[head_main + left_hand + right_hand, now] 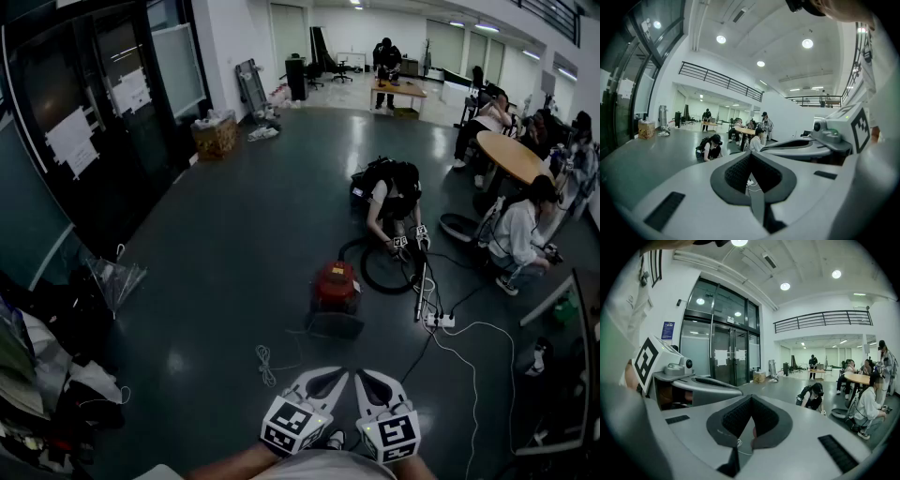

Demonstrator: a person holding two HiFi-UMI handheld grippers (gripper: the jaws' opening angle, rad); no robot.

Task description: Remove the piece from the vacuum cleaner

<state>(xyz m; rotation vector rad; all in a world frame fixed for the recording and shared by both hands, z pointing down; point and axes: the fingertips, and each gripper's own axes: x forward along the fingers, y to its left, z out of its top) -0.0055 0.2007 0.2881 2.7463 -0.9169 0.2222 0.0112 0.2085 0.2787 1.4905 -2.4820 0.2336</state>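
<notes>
1. The left tool (pixel 330 379) is hovering at the bottom of the head view. Its jaws are pressing together at the tips and are gripping nothing.
2. The right tool (pixel 370 380) is hanging just beside it. Its jaws are likewise closing fully on each other, with only floor and a bit of cable showing beyond them.
3. Both tools are pointing forward across the dark floor (pixel 234 244), each carrying its marker cube near the person's hands.
4. The red vacuum cleaner (pixel 336 284) is sitting on the floor ahead of the tools, well apart from them and touched by neither.
5. A black hose (pixel 373 272) is looping over the floor to the right of the vacuum cleaner; which piece is to come off is not something I can tell.
6. A crouching person (pixel 392 199) is bending over the far side of that hose, holding another pair of marker-cubed grippers down at it.
7. A white cable (pixel 266 362) is lying coiled on the floor between the vacuum cleaner and the left tool.
8. A power strip (pixel 439 321) is lying to the right of the vacuum cleaner, with cords trailing from it.
</notes>
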